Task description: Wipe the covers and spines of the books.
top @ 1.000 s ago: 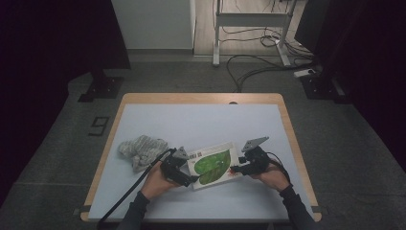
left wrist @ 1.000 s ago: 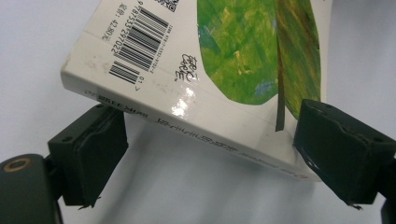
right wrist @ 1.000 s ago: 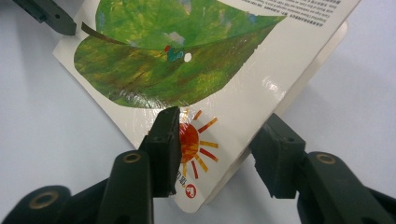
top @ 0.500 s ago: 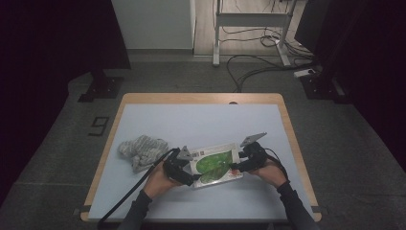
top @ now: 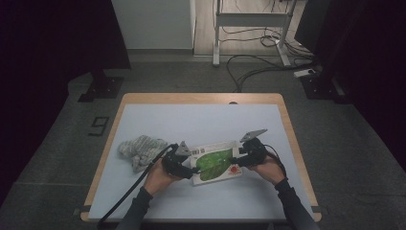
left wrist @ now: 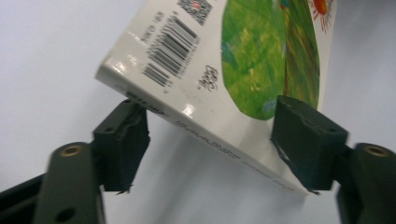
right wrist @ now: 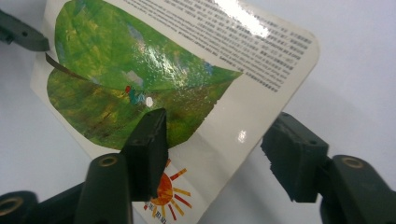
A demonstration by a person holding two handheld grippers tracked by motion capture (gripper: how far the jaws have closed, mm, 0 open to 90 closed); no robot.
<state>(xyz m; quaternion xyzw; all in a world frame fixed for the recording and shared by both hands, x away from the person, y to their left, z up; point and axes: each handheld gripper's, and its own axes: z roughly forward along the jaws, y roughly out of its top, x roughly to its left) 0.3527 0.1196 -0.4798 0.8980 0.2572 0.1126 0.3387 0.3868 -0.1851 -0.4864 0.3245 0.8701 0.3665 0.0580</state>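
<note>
**A:** Risks here, quick?

**B:** Main one is the book (top: 216,164) slipping. I run the left gripper (top: 187,163) at its left edge and the right gripper (top: 240,158) at its right edge, and both sets of jaws have just been closing. In the left gripper view the spine edge crosses the gap on a slant, one jaw at the spine and the other over the lower corner. They are about half closed, and I cannot tell if the pads bite yet. In the right gripper view the jaws stand partly apart – one lies over the cover, the other sits past the edge, so nothing is pinched.

**A:** So what fails?

**B:** The glossy cover could skid out of a slanted pinch. A one-sided grip could twist the book or drop it on the table (top: 201,120), or the cover could bend. It could also get shoved left into the grey cloth (top: 141,149).

**A:** And the book's look and place?

**B:** It's a thin picture book, back cover up – white, with a big green leaf, a small orange sun, a barcode and a block of fine print. The cover is shiny with glare spots. It sits low centre in the high view, between the hands, with the spine side seeming a little raised.
</note>
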